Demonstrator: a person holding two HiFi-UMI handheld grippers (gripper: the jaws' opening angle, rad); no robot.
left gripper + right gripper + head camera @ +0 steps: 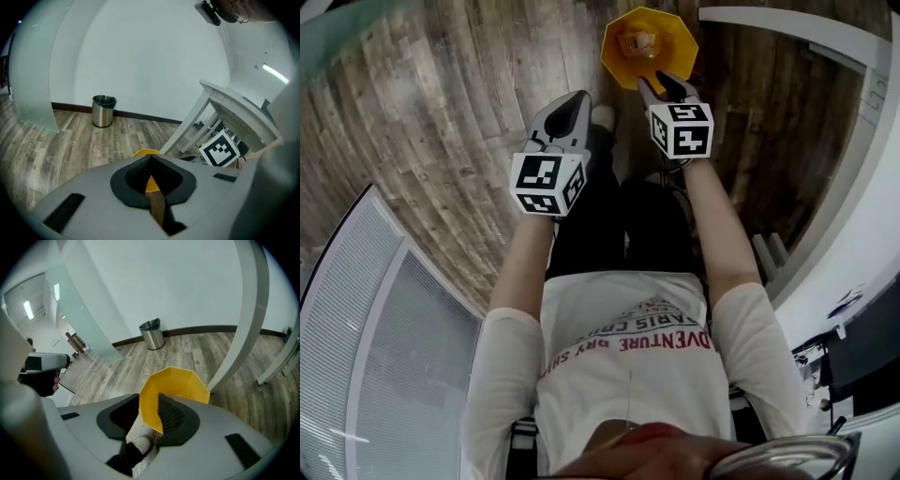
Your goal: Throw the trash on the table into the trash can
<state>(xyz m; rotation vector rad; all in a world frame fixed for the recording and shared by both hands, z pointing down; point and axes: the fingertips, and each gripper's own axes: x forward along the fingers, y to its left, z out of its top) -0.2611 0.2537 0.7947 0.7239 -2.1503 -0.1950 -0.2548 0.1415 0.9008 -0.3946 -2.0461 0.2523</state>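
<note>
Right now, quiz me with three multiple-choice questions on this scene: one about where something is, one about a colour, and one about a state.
1. Where does the yellow bin stand?
A. on a table
B. on the wooden floor
C. on a chair

2. What colour is the round can by the wall?
A. silver
B. red
C. blue

3. How is the right gripper?
A. shut on a bottle
B. open, holding nothing
C. out of sight

Answers:
1 B, since the head view shows the bin standing on the floorboards.
2 A, since both gripper views show a can with a metal sheen at the foot of the wall.
3 B, since the right gripper view shows its jaws apart with only the bin below visible between them.
</note>
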